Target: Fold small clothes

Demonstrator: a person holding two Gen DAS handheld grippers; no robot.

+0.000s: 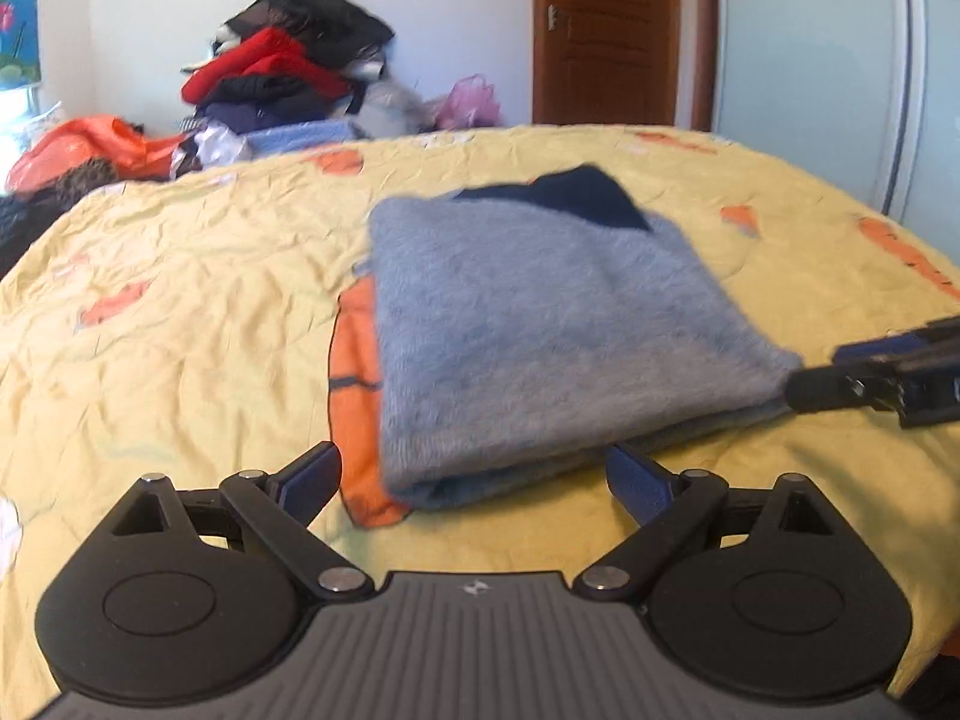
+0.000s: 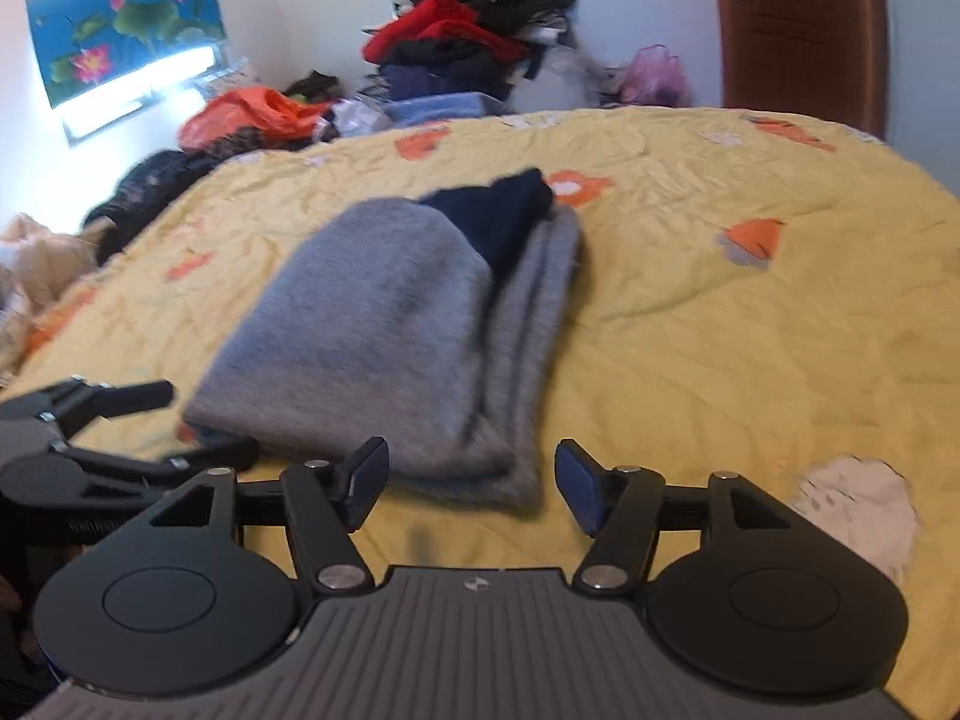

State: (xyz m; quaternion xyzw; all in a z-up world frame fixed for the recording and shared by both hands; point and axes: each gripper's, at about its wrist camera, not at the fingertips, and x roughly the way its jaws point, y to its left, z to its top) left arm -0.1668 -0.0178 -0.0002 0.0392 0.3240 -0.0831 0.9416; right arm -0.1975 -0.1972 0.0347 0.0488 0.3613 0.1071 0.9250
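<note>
Lying folded on the yellow bedspread point(image 1: 180, 276), the grey sweater point(image 1: 540, 324) sits mid-bed, dark blue collar part point(image 1: 576, 198) at its far end. Left gripper point(image 1: 474, 480): jaws wide apart, nothing between the pads, the sweater's near corner just ahead of them. Right gripper point(image 2: 471, 489): jaws apart, pads clear of the cloth, the sweater's near folded edge just in front. In the left wrist view its fingers point(image 1: 840, 387) sit at the sweater's right corner; contact unclear. Behind the bed: clothes pile point(image 1: 288, 60), brown door point(image 1: 606, 30).
</note>
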